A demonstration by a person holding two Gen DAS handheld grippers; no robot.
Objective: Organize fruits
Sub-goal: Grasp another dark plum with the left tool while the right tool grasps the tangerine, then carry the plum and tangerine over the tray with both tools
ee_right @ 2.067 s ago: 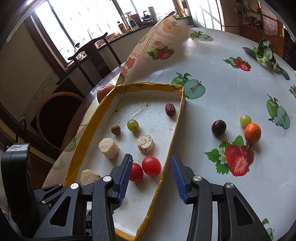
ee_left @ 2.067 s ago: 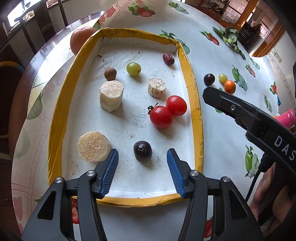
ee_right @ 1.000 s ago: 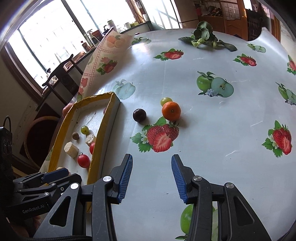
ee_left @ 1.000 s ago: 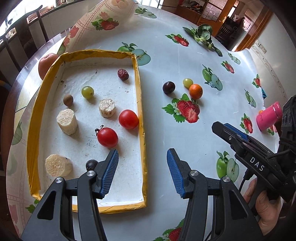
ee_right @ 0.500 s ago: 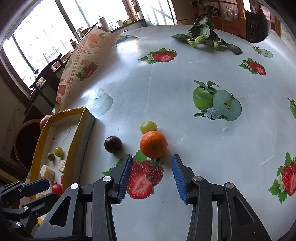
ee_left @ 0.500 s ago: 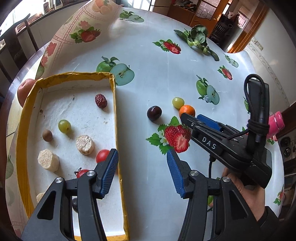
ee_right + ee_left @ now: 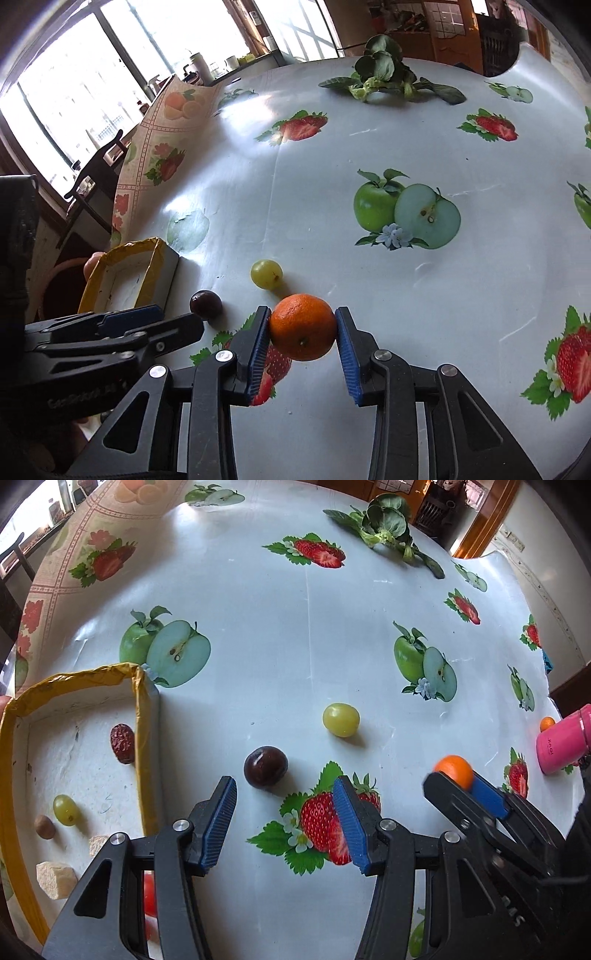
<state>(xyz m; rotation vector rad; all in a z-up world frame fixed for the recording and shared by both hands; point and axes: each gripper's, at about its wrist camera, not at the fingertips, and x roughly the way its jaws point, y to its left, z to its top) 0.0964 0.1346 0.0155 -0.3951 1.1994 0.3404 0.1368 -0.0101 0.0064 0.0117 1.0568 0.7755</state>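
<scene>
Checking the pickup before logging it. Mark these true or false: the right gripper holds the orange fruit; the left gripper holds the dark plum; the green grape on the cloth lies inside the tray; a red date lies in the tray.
1. The right gripper holds the orange fruit. True: both pads press its sides.
2. The left gripper holds the dark plum. False: its jaws stand open, the plum beyond them.
3. The green grape lies inside the tray. False: it lies outside, on the tablecloth.
4. A red date lies in the tray. True.
</scene>
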